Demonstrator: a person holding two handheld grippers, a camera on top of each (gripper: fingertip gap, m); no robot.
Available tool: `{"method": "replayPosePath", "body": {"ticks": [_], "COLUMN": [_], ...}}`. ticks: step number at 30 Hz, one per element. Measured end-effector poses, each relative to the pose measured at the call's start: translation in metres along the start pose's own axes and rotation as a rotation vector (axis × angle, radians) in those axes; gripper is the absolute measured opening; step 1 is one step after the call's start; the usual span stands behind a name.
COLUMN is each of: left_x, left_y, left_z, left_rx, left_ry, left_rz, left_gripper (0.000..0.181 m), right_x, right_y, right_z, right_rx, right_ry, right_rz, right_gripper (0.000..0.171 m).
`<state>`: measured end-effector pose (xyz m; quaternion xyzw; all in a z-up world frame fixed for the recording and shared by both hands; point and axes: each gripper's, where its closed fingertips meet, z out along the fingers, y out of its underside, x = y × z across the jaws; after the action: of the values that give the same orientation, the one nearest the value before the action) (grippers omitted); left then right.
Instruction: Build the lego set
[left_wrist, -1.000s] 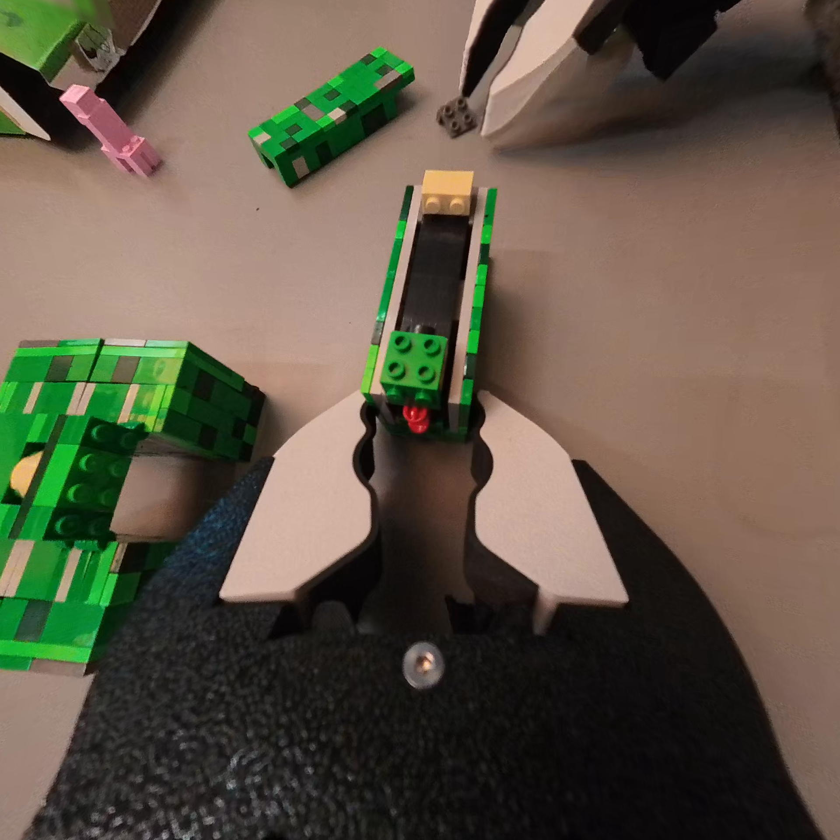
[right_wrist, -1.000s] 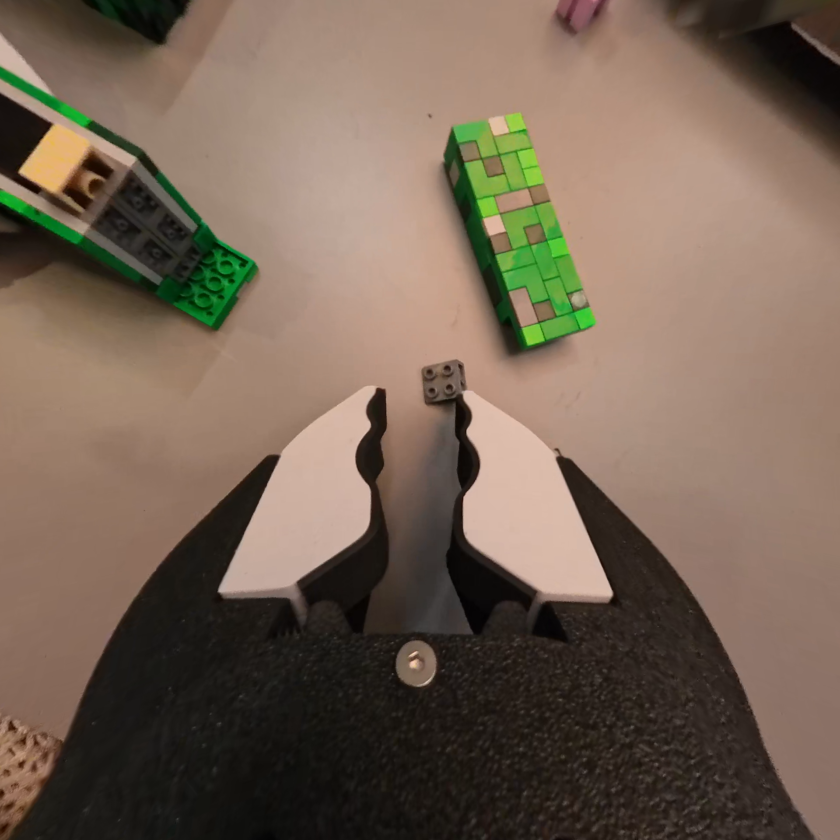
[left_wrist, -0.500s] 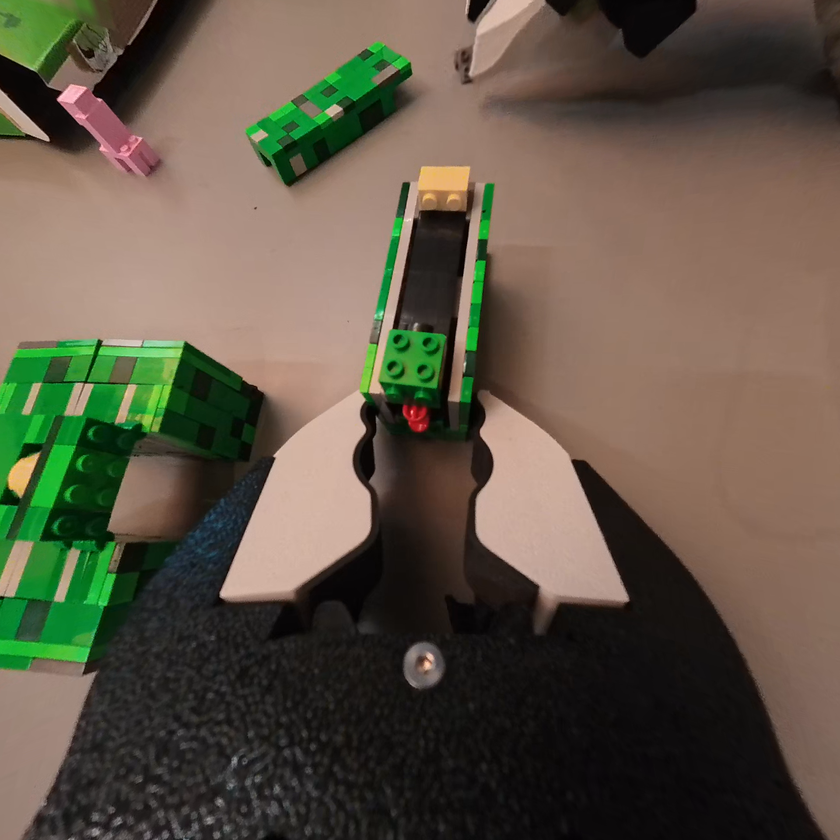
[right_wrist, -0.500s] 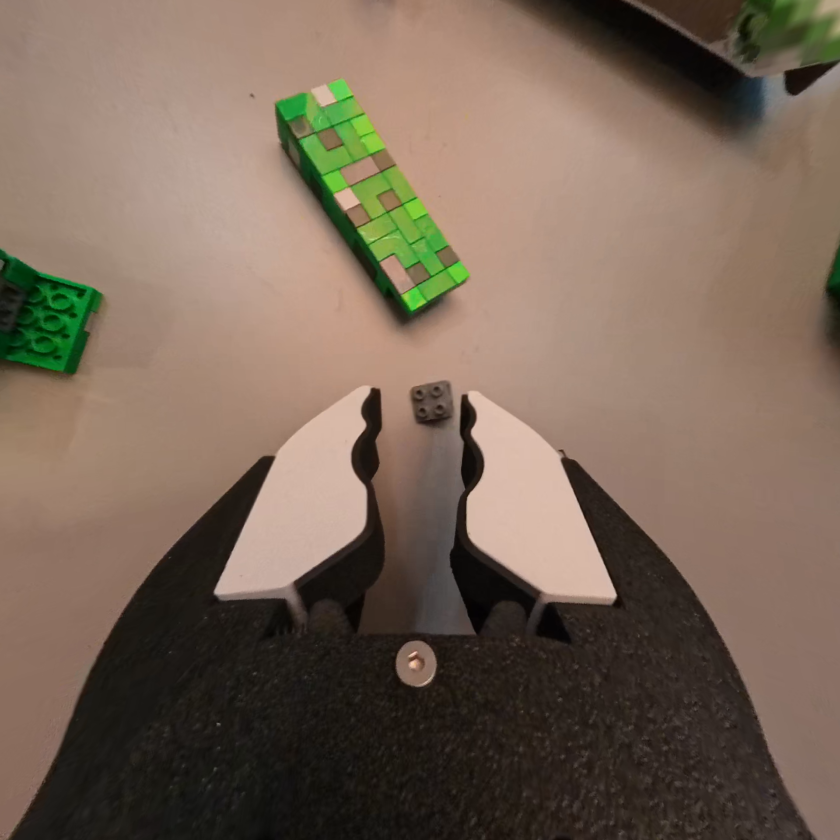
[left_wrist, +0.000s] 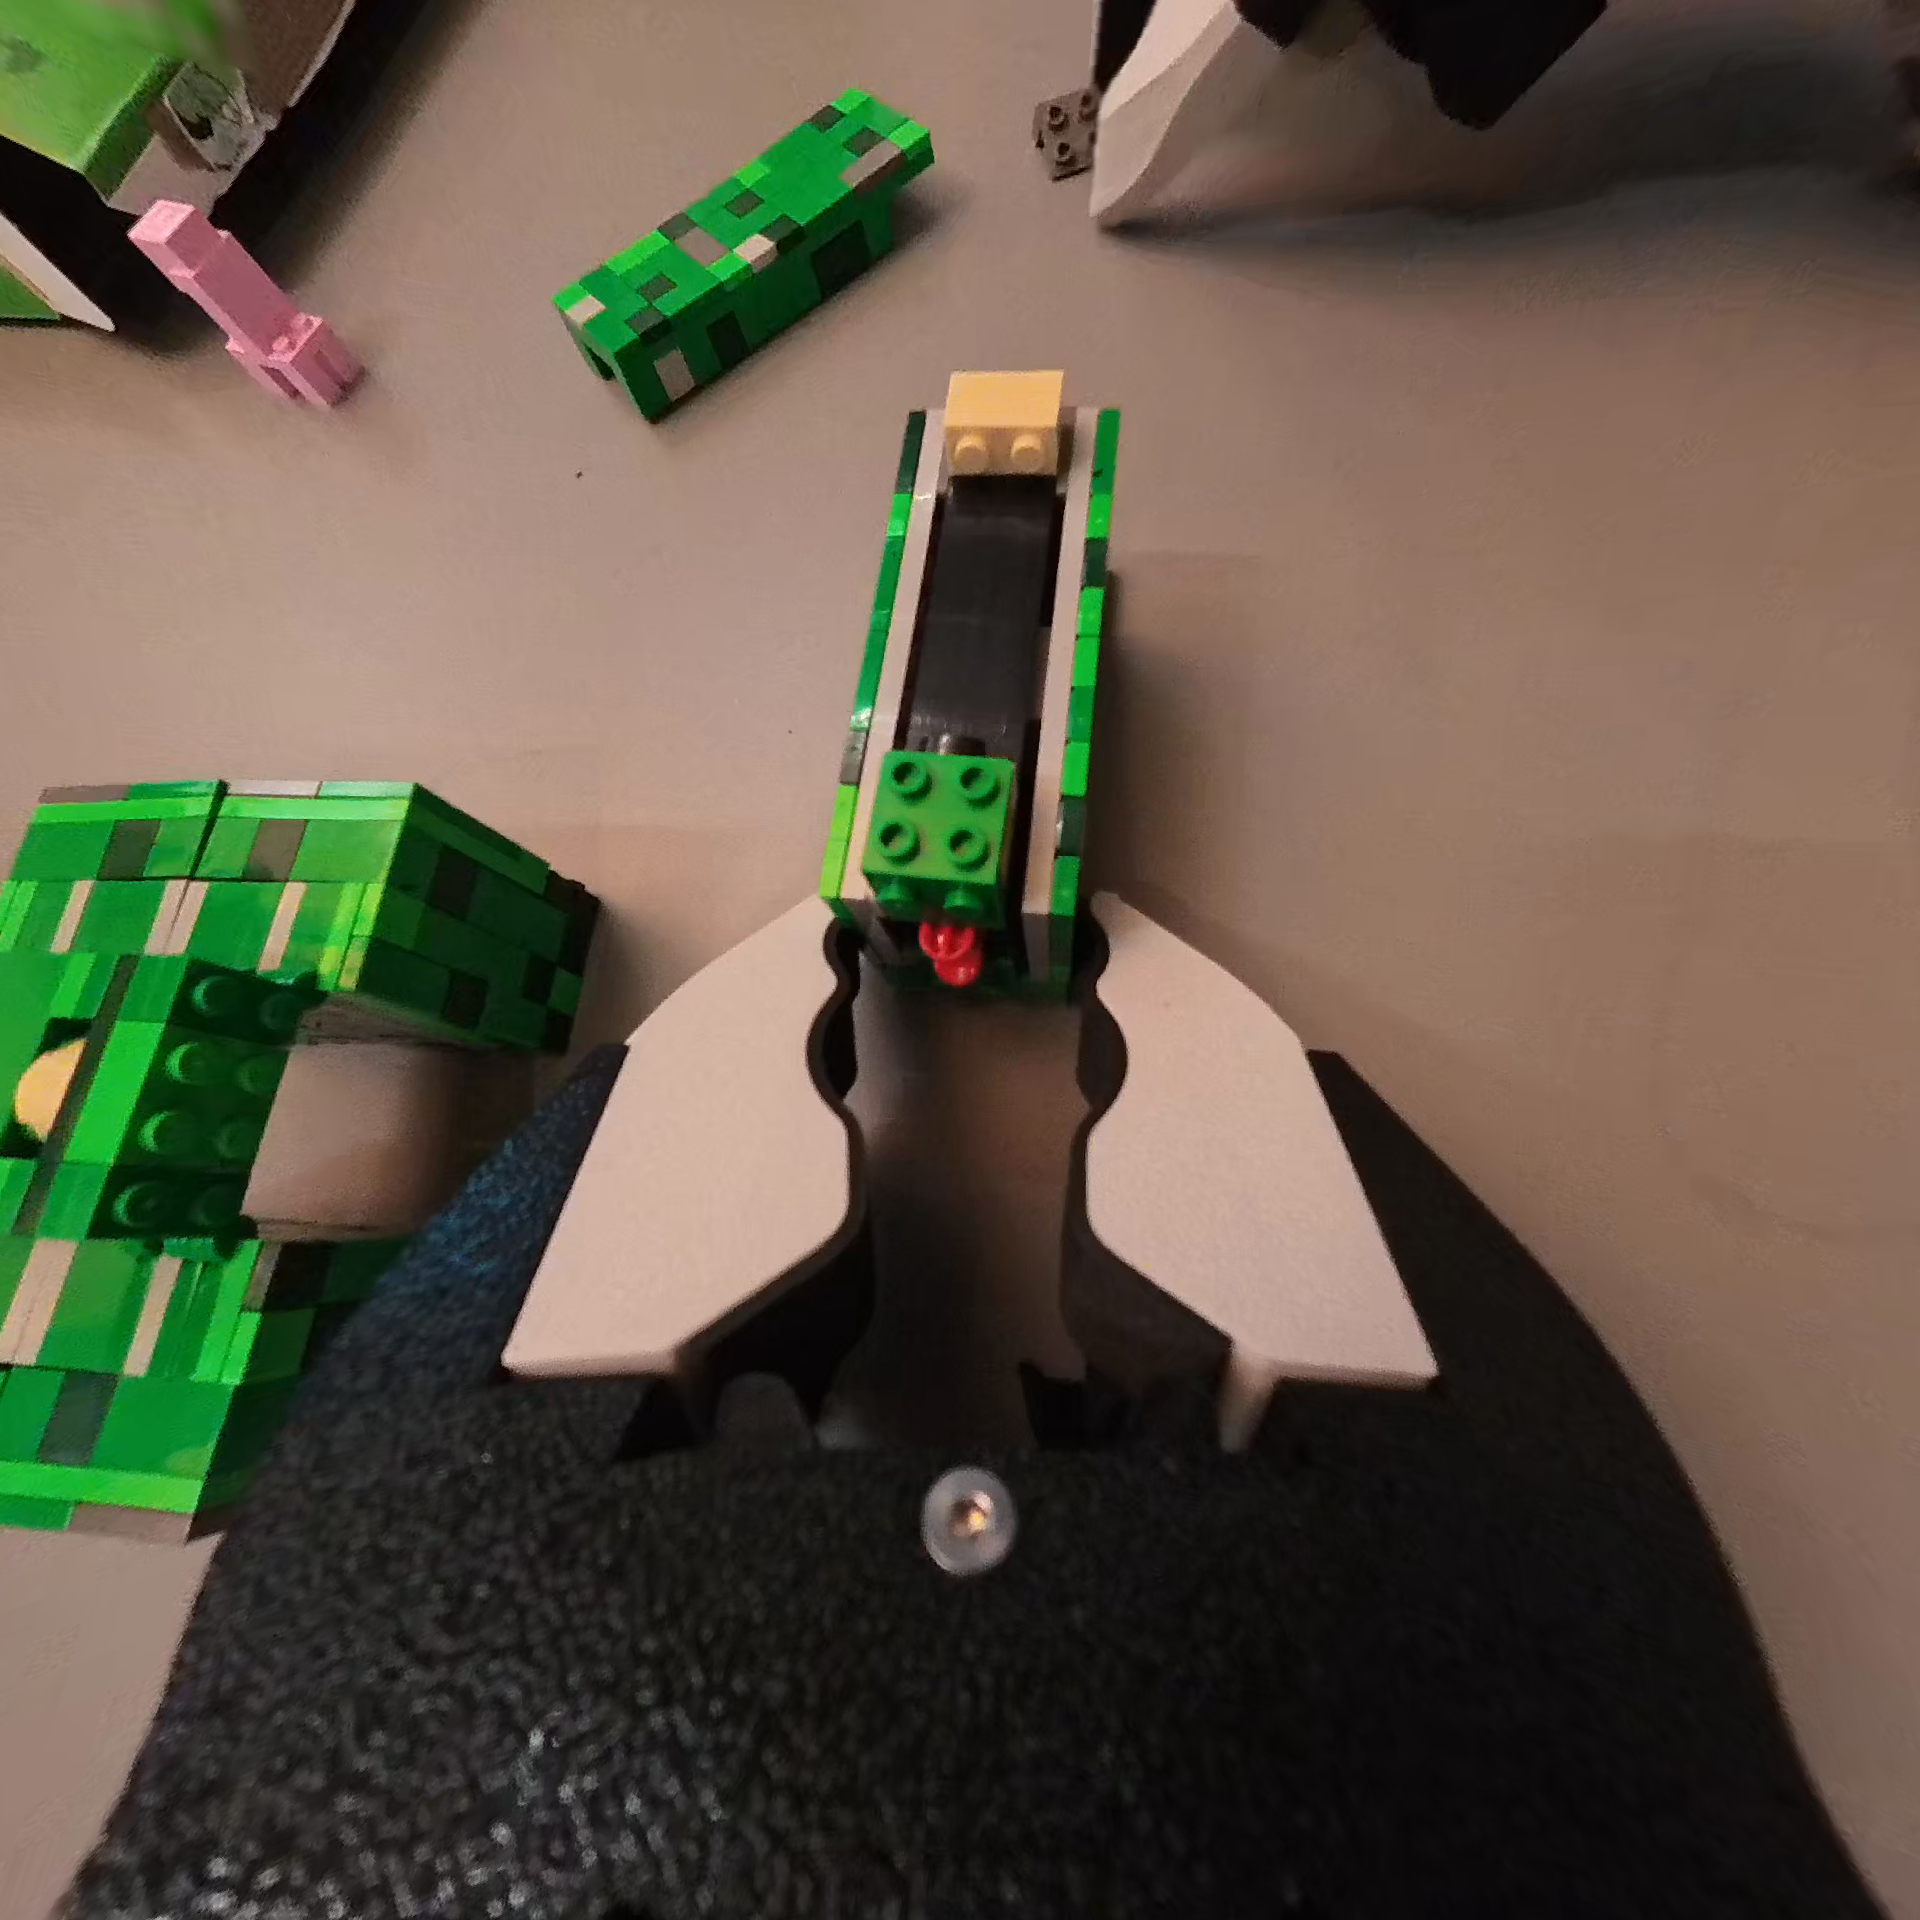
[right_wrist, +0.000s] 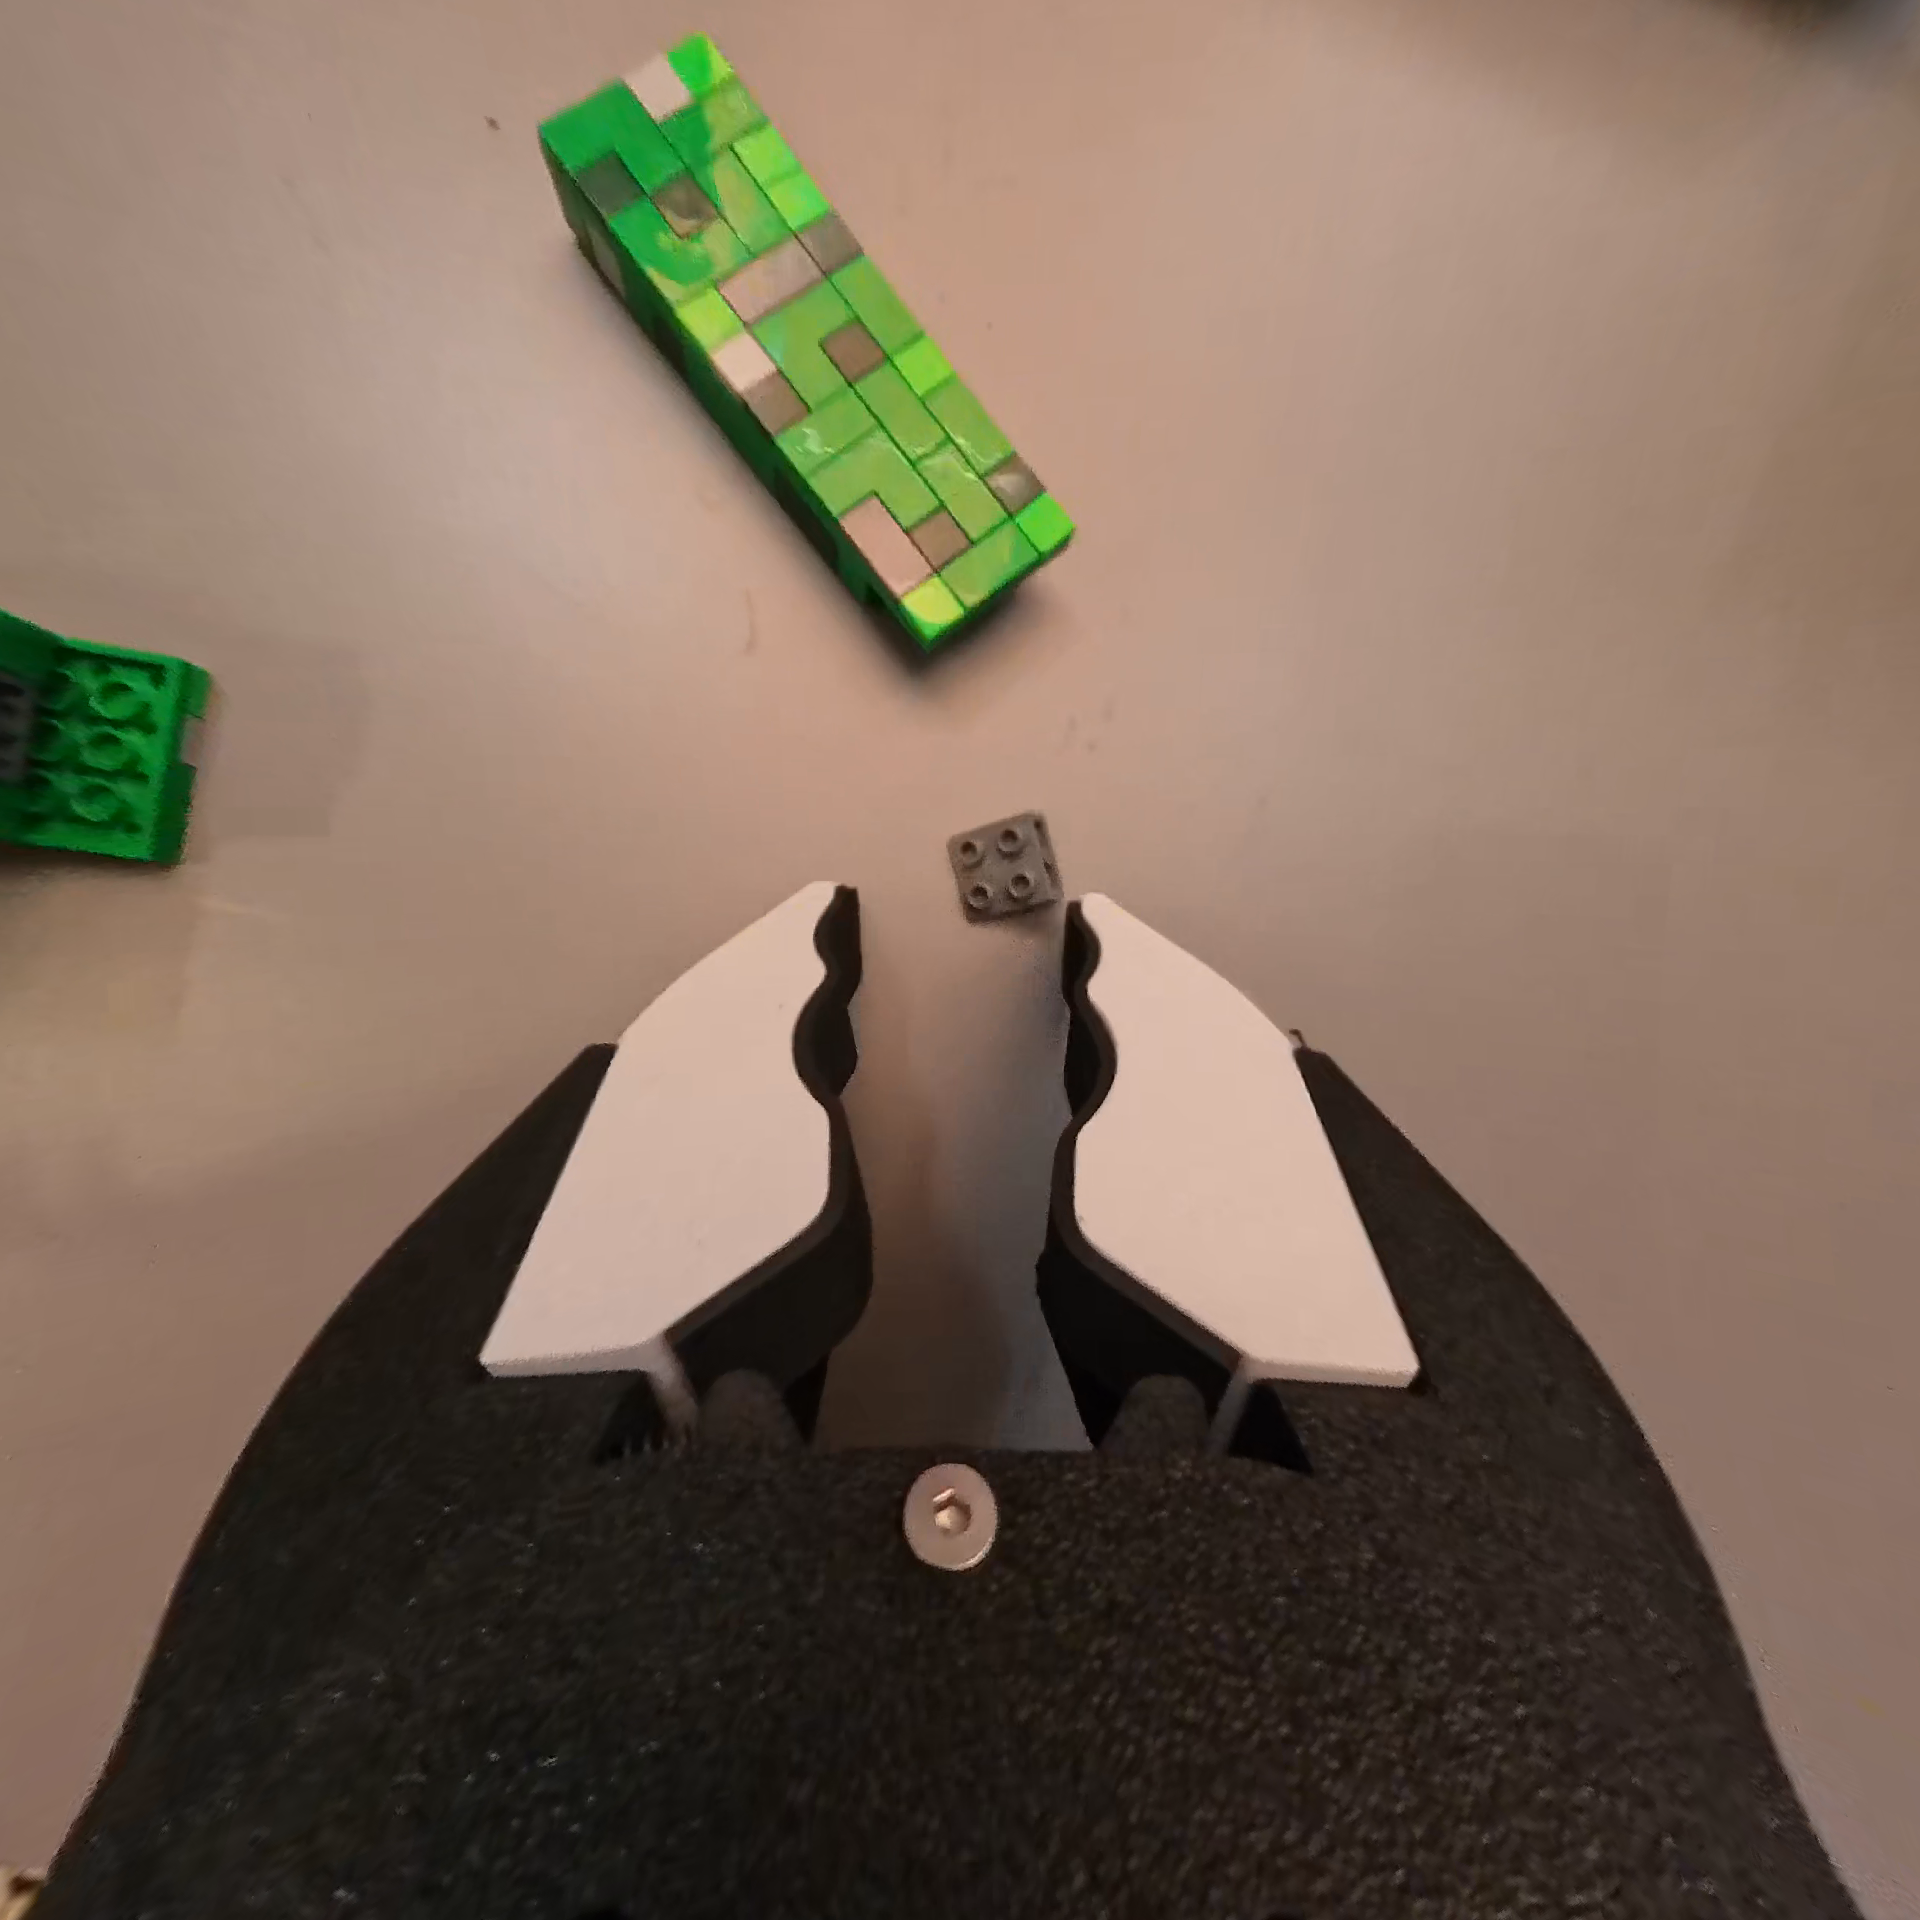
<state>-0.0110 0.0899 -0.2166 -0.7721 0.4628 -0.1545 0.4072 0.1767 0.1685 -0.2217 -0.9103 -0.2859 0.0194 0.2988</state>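
My left gripper (left_wrist: 966, 930) is shut on the near end of a long green build (left_wrist: 982, 665) that lies on the grey table. The build has a black channel, a tan brick at its far end and a green 2x2 brick with a red pin at my end. Its far end shows in the right wrist view (right_wrist: 94, 758). My right gripper (right_wrist: 961, 904) is open and empty. A small dark grey 2x2 plate (right_wrist: 1006, 868) lies on the table just ahead of its tips, close to the right finger. The plate (left_wrist: 1068, 130) also shows in the left wrist view beside a right gripper finger (left_wrist: 1195, 125).
A green mottled block (right_wrist: 810, 353) lies beyond the plate, also seen in the left wrist view (left_wrist: 743, 249). A large green build (left_wrist: 208, 1039) sits left of my left gripper. A pink figure (left_wrist: 244, 301) and a box (left_wrist: 83, 125) are at the far left. My right fingertips sit around 20 cm from my left ones. To reach the green mottled block (right_wrist: 810, 353) in a straight line is about 9 cm for my right fingers, about 20 cm for my left. Look for it in the left wrist view (left_wrist: 744, 228) too.
My right gripper moved away from the long build and turned, and the grey plate slid along at its tips. My left gripper kept its hold without moving.
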Motion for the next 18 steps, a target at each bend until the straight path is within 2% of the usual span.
{"method": "replayPosePath", "body": {"ticks": [2,5,7,9,14,18], "left_x": [0.0,0.0,0.001,0.001,0.001,0.001], "left_y": [0.0,0.0,0.0,0.001,0.001,0.001], "left_z": [0.0,0.0,0.0,0.0,0.0,0.0], "left_rx": [-0.001,-0.001,-0.002,-0.003,-0.005,-0.007], "left_ry": [-0.001,-0.001,0.0,0.001,0.0,-0.001], "left_rz": [0.002,0.004,0.004,0.003,0.008,0.01], "left_gripper": [0.039,0.039,0.039,0.039,0.039,0.039], "right_x": [-0.006,-0.03,-0.029,-0.024,-0.028,-0.03], "right_y": [-0.008,-0.02,-0.024,-0.024,-0.021,-0.023], "right_z": [0.005,0.009,0.005,0.002,0.006,0.012], "right_rx": [0.044,0.146,0.19,0.202,0.175,0.157], "right_ry": [-0.055,-0.231,-0.21,-0.164,-0.171,-0.102], "right_rz": [-0.034,-0.152,-0.14,-0.103,0.05,-0.029], "right_gripper": [0.039,0.036,0.026,0.023,0.033,0.029]}}
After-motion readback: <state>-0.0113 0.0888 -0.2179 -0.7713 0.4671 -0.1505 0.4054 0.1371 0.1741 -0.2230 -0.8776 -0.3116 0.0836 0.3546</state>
